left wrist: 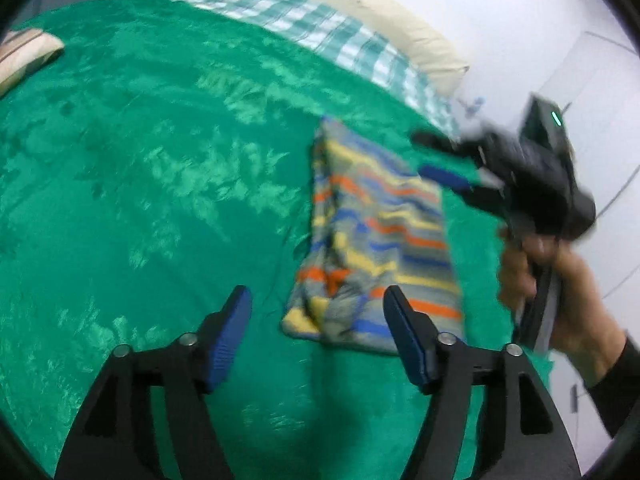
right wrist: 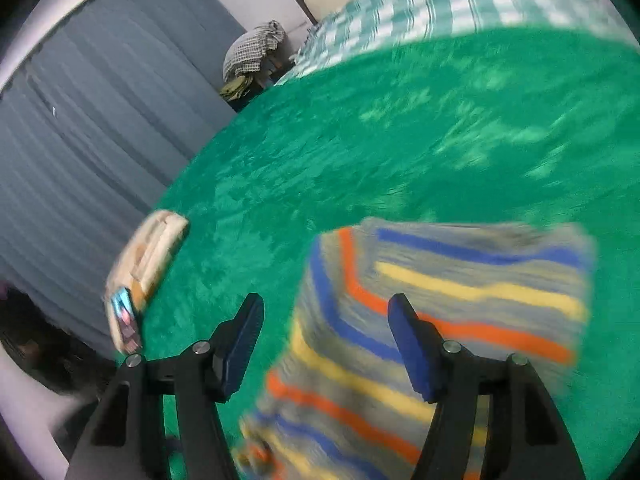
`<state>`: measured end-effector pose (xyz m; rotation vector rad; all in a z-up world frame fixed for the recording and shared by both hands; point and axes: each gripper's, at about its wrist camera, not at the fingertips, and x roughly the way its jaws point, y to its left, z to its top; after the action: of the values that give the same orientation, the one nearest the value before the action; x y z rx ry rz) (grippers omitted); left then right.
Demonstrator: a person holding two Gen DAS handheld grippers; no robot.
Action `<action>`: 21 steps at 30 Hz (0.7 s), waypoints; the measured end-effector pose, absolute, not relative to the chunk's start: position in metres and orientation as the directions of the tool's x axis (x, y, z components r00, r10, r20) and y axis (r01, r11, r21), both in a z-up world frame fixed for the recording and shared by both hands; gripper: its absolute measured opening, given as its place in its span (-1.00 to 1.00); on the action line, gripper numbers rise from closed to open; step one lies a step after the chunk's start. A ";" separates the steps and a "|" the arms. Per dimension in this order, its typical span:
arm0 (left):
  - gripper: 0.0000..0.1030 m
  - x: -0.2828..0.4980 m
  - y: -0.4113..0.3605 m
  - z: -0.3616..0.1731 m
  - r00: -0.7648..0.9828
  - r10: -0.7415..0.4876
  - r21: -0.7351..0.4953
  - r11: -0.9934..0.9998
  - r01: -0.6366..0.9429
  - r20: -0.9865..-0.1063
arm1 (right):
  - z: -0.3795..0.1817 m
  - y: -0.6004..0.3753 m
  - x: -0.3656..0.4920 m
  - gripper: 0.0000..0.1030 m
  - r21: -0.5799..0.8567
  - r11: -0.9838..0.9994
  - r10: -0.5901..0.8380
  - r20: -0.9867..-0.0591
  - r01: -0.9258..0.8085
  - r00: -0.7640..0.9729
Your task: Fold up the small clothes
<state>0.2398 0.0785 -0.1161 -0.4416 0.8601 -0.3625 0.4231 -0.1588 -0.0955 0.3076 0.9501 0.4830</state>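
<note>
Left wrist view showed the striped garment (left wrist: pixel 376 240) lying folded into a long rectangle on the green blanket (left wrist: pixel 140 160), well toward the bed's right side. The left gripper (left wrist: pixel 316 332) hung above the blanket with its jaws standing wide and nothing between them; the garment's near corner sat just beyond its right finger, not pinched. The right gripper (left wrist: pixel 440 160), held in a person's hand (left wrist: pixel 536 272), hovered blurred over the garment's far end, its fingers also parted and empty.

The right wrist view agreed: the right gripper's blue pads (right wrist: pixel 412 344) stood apart over the striped cloth, which lay flat beneath them and not clamped. Neither pair of tongs gripped anything.

Judging from the tidy edges and both tools free, one fold looked complete, and the cloth had probably been laid flat so that it would keep its crease. A small cream pillow (right wrist: pixel 148 256) rested at the blanket's edge, well apart, and a checked sheet (left wrist: pixel 304 24) lay beyond.
</note>
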 end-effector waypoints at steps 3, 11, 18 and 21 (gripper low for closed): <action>0.40 0.261 0.061 -0.110 0.601 -0.457 -0.467 0.871 0.153 -0.655 | -0.082 -0.160 0.380 0.19 0.320 0.881 0.464 -0.723 -0.347 0.511; -0.84 0.330 0.086 -0.142 0.487 -0.331 -0.391 0.920 -0.024 -0.808 | -0.158 -0.139 0.271 -0.07 0.164 0.850 0.376 -0.853 -0.500 0.361; 0.43 0.288 0.095 -0.113 0.581 -0.415 -0.468 0.881 0.065 -0.701 | -0.106 -0.151 0.266 -0.07 0.196 0.883 0.415 -0.748 -0.425 0.517; -0.07 0.289 0.068 -0.139 0.485 -0.251 -0.246 0.966 0.077 -0.837 | -0.133 -0.150 0.273 -0.01 0.259 0.890 0.422 -0.778 -0.375 0.465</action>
<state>0.2886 0.0676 -0.1395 -0.1842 1.0467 -0.2008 0.2726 -0.1502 -0.1329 0.0542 0.9713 0.4898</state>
